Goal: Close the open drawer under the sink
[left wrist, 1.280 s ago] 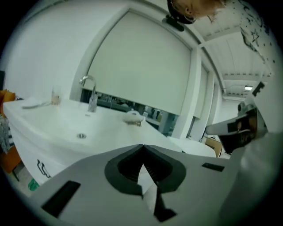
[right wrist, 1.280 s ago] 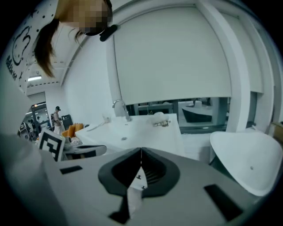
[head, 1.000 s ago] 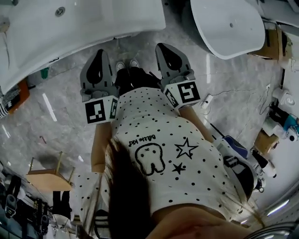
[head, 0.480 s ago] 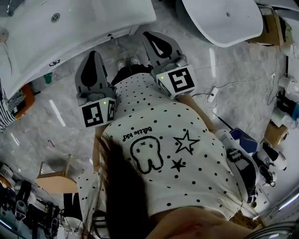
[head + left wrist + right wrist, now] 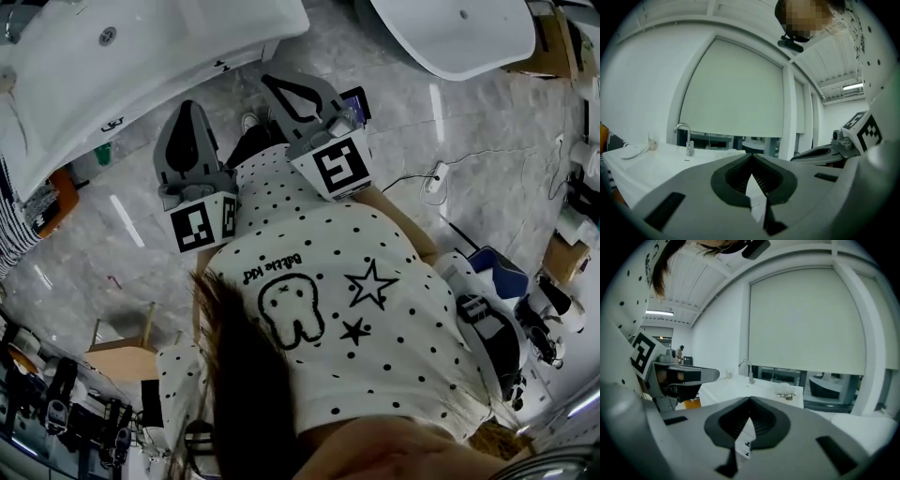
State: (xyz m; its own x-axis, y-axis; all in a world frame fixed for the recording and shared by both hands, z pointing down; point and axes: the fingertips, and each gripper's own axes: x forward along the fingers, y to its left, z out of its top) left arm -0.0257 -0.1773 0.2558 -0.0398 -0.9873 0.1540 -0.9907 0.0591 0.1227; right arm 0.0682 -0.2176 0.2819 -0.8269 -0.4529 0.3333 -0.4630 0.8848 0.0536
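The white sink counter [image 5: 150, 52] with its basin and chrome faucet [image 5: 685, 139] lies ahead of me, at the upper left in the head view. No drawer front shows in any view; the space under the counter is hidden. My left gripper [image 5: 188, 106] is held level just short of the counter's edge, jaws shut and empty [image 5: 751, 157]. My right gripper [image 5: 270, 83] is beside it, rolled over, also shut with nothing between its jaws [image 5: 750, 400]. It points at the counter's near corner [image 5: 754, 389]. Each gripper sees the other at its side.
A second white basin [image 5: 459, 28] stands at the upper right. On the marble floor are a wooden stool [image 5: 122, 354] at lower left, a power strip with cables [image 5: 436, 176] at right, and boxes and gear along the right edge. An orange thing [image 5: 58, 199] sits under the counter's left end.
Both grippers have edged toward the sink counter. The right gripper has rolled and swung left, so its marker cube now faces up more squarely. Both stay shut.
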